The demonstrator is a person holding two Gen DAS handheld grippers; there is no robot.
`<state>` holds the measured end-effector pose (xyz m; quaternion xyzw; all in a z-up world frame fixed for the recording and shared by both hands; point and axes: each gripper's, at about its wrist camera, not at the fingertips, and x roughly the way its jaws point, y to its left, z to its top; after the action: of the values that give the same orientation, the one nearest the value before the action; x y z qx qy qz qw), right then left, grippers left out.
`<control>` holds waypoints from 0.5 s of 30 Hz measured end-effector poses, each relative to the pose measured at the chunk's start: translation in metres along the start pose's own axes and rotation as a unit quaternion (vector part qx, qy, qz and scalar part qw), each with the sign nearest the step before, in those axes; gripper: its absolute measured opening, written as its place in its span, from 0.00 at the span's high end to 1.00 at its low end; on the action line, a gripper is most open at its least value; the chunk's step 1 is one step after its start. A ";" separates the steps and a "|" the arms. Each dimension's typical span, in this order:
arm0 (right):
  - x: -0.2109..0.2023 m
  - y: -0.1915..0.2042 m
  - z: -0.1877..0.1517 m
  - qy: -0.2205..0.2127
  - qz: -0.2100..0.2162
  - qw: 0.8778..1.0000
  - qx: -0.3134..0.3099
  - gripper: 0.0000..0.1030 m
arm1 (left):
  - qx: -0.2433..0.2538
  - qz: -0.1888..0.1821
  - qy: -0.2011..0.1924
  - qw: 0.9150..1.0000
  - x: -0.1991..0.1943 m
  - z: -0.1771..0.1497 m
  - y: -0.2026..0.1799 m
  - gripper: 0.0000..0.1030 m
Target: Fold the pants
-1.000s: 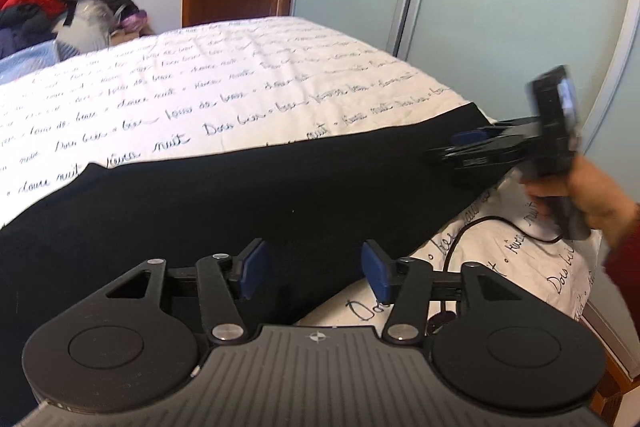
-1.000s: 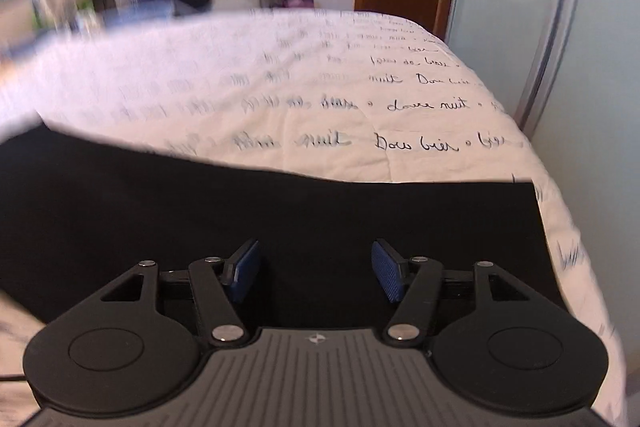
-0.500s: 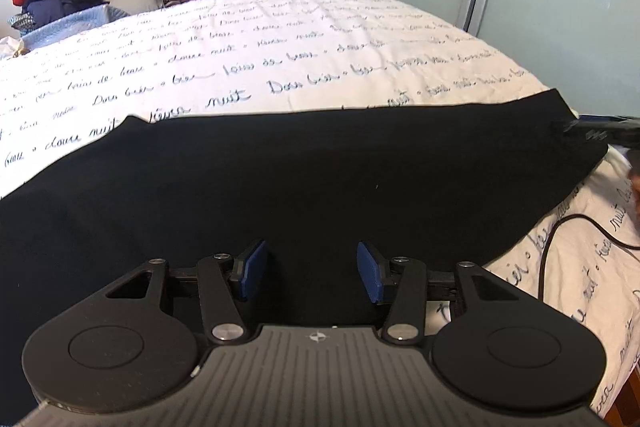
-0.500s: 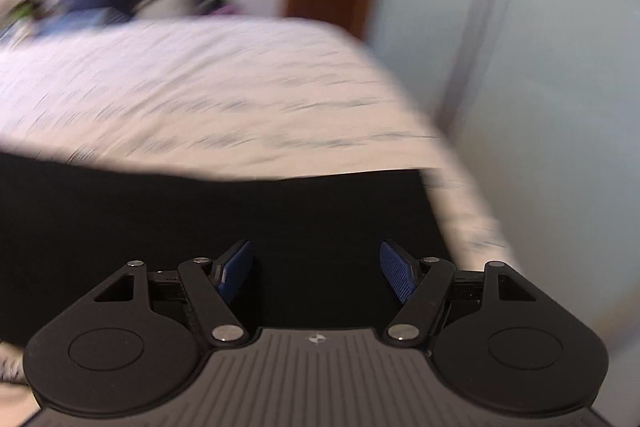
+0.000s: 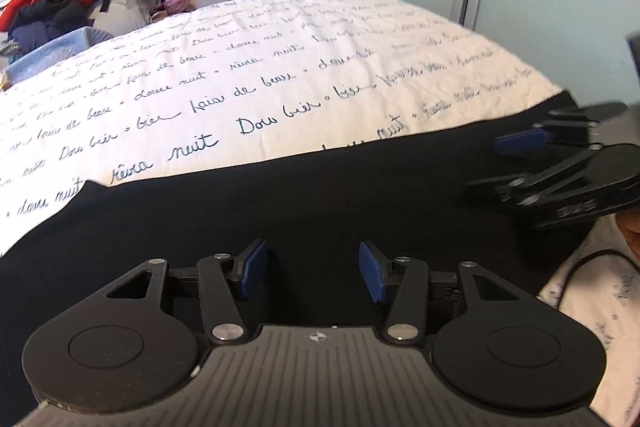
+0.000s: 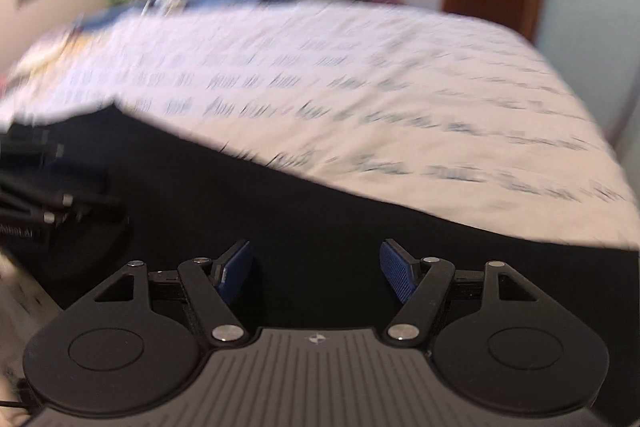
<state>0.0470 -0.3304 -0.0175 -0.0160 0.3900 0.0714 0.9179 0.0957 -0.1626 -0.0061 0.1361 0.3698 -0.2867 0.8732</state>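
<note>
The black pants [image 5: 320,195] lie spread flat across the near part of the bed [image 5: 280,75], a long dark band running left to right over the white script-printed cover, smooth and nearly featureless, so seams and hems are hard to pick out. The left gripper [image 5: 310,273] hovers over the near edge with its jaws apart and nothing between them; the right gripper [image 6: 316,275] likewise stands spread and empty above the cloth. The main risk, as I judge it, is pinching the bed cover along with the thin fabric, or catching only one layer, which would skew the fold. The black cable [image 5: 576,267] near the right edge could also snag.
</note>
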 end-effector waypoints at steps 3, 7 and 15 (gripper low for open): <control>0.021 0.005 0.013 0.004 -0.024 1.000 -0.016 0.32 | -0.001 0.017 0.005 1.000 0.017 0.005 0.001 0.46; 0.036 -0.013 0.029 -0.011 -0.051 0.998 0.024 0.31 | -0.011 0.033 -0.009 0.999 0.016 0.013 0.000 0.45; -0.004 0.012 0.008 -0.012 -0.014 1.000 -0.015 0.31 | 0.002 0.031 -0.009 0.999 0.018 0.010 -0.015 0.42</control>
<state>0.0483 -0.3180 -0.0083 -0.0348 0.3779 0.0644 0.9230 0.1025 -0.1862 -0.0131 0.1466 0.3572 -0.2612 0.8847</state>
